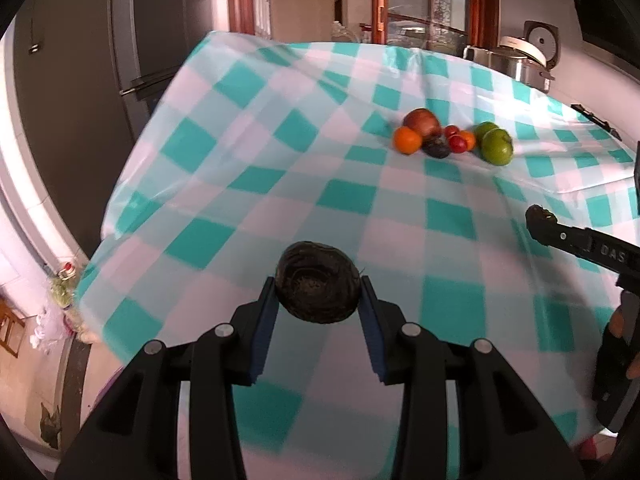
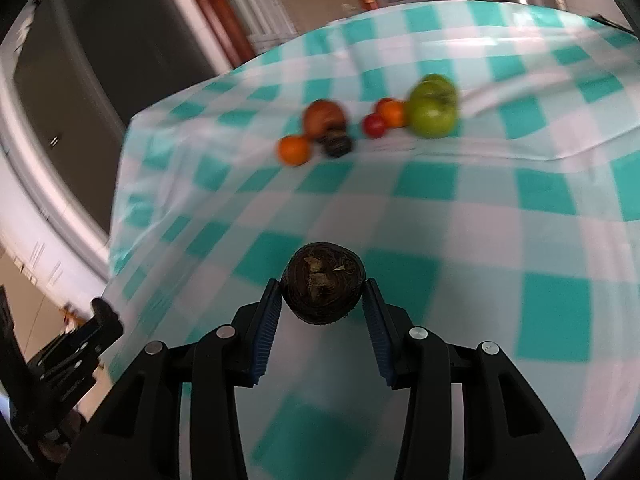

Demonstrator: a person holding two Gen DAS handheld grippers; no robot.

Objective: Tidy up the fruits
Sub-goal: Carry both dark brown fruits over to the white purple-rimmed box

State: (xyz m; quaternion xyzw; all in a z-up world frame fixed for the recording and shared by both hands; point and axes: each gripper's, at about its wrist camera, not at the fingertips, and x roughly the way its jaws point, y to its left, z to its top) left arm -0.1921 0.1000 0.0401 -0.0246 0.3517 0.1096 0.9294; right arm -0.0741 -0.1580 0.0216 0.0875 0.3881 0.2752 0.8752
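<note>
My left gripper [image 1: 319, 292] is shut on a dark brown, wrinkled round fruit [image 1: 318, 276], held above the teal-and-white checked tablecloth [image 1: 224, 184]. My right gripper [image 2: 323, 300] is shut on a similar dark brown fruit [image 2: 323, 284]. Further back on the cloth lies a cluster: a red-brown apple [image 1: 422, 121], an orange [image 1: 407, 140], a dark fruit [image 1: 437, 148], small red fruits [image 1: 457, 143] and green apples [image 1: 496, 146]. The same cluster shows blurred in the right wrist view, with green apples [image 2: 433, 110] on its right. The right gripper [image 1: 540, 220] enters the left wrist view at the right edge.
The table's left edge drops off beside a dark refrigerator [image 1: 80, 92]. Steel pots and a rice cooker [image 1: 520, 60] stand beyond the far right corner. The left gripper [image 2: 102, 314] shows at the lower left of the right wrist view, off the table edge. A wooden door frame stands behind.
</note>
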